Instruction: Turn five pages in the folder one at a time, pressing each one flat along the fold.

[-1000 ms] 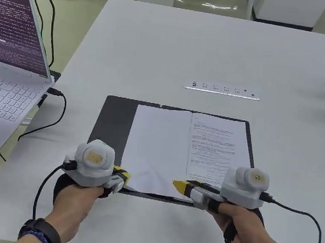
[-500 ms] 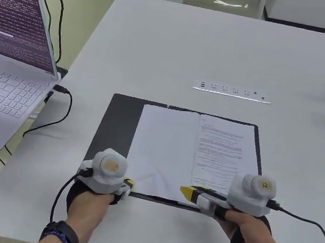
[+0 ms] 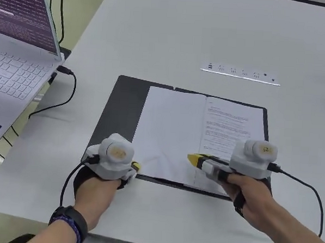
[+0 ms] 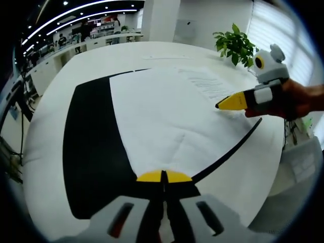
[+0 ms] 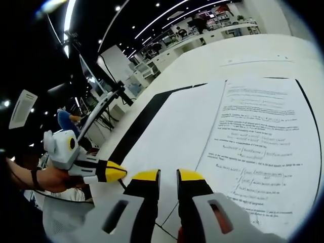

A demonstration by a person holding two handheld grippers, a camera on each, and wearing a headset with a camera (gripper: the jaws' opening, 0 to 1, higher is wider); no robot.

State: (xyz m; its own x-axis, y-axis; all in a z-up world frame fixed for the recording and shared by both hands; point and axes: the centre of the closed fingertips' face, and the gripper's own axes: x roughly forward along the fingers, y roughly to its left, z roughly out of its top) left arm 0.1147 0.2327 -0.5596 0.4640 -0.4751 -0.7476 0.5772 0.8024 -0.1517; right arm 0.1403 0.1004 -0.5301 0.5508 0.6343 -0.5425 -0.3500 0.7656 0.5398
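R claw (image 3: 194, 158) moved onto page (image 3: 170, 127); L claw (image 4: 163, 176) jaws together.

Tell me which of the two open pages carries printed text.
The right-hand page carries lines of print from top to bottom; the left-hand page facing it is blank white.

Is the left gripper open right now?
No: in the left gripper view, the left gripper has its two yellow tips pressed together with no gap, over the folder.

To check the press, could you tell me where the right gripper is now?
In the head view, the right gripper is at the fold, by the open folder's near edge.
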